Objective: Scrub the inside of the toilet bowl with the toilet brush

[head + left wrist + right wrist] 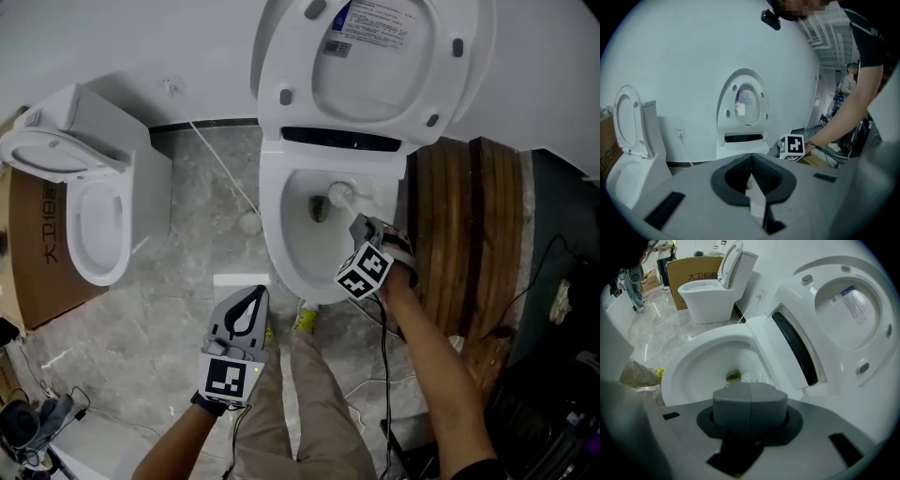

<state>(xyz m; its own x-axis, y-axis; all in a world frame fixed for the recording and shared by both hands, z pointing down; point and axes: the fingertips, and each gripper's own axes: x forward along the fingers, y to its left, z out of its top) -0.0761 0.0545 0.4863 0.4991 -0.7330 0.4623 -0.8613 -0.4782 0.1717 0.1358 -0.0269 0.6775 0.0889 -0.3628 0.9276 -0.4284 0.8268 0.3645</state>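
Note:
The white toilet bowl (277,234) stands open with its lid and seat (375,56) raised. A white toilet brush head (339,193) rests inside, just behind the dark drain (319,208). My right gripper (360,226) reaches over the bowl's right rim and is shut on the brush handle. In the right gripper view the shut jaws (750,391) point into the bowl (689,369), with white bristles (753,377) showing beside the drain (733,376). My left gripper (255,294) hangs over the floor in front of the toilet, shut and holding nothing (751,157).
A second white toilet (89,216) stands at the left beside a cardboard box (33,272). A round wooden piece (469,225) sits right of the bowl. A white cord (220,164) crosses the marble floor. The person's legs and shoes (305,321) are below the bowl, cables at the right.

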